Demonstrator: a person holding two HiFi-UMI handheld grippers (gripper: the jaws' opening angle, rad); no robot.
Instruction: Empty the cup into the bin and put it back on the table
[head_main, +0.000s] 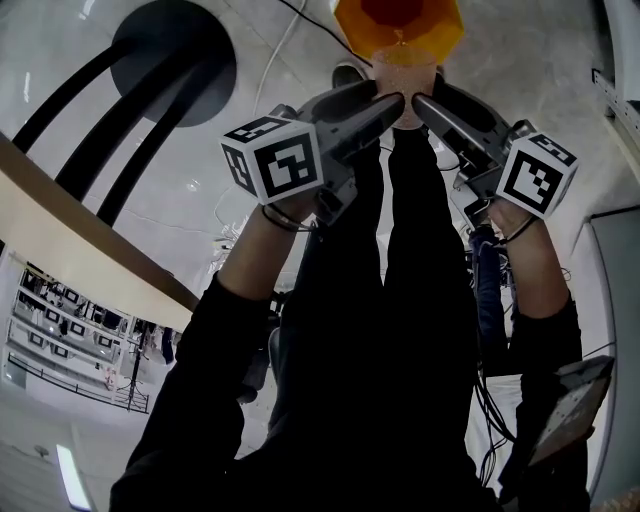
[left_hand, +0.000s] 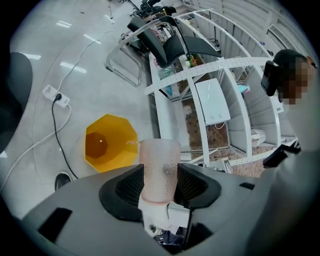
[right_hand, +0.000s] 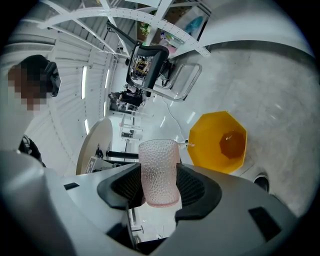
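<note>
A pink, dimpled, see-through cup (head_main: 403, 82) is held tilted, its mouth over the yellow eight-sided bin (head_main: 398, 22) on the floor. My left gripper (head_main: 388, 104) and right gripper (head_main: 422, 104) grip it from opposite sides, both shut on it. In the left gripper view the cup (left_hand: 159, 169) stands between the dark ribbed pads, with the bin (left_hand: 110, 142) just beyond it to the left. In the right gripper view the cup (right_hand: 159, 171) sits between the pads, with the bin (right_hand: 219, 142) to the right. A thin trickle leaves the cup's rim toward the bin.
A round pale table (head_main: 95, 250) curves along the left, above a black pedestal base (head_main: 175, 55). A cable and power strip (left_hand: 54, 96) lie on the grey floor. White shelving (left_hand: 215, 95), an office chair (left_hand: 167, 40) and another person (left_hand: 295, 75) are beyond the bin.
</note>
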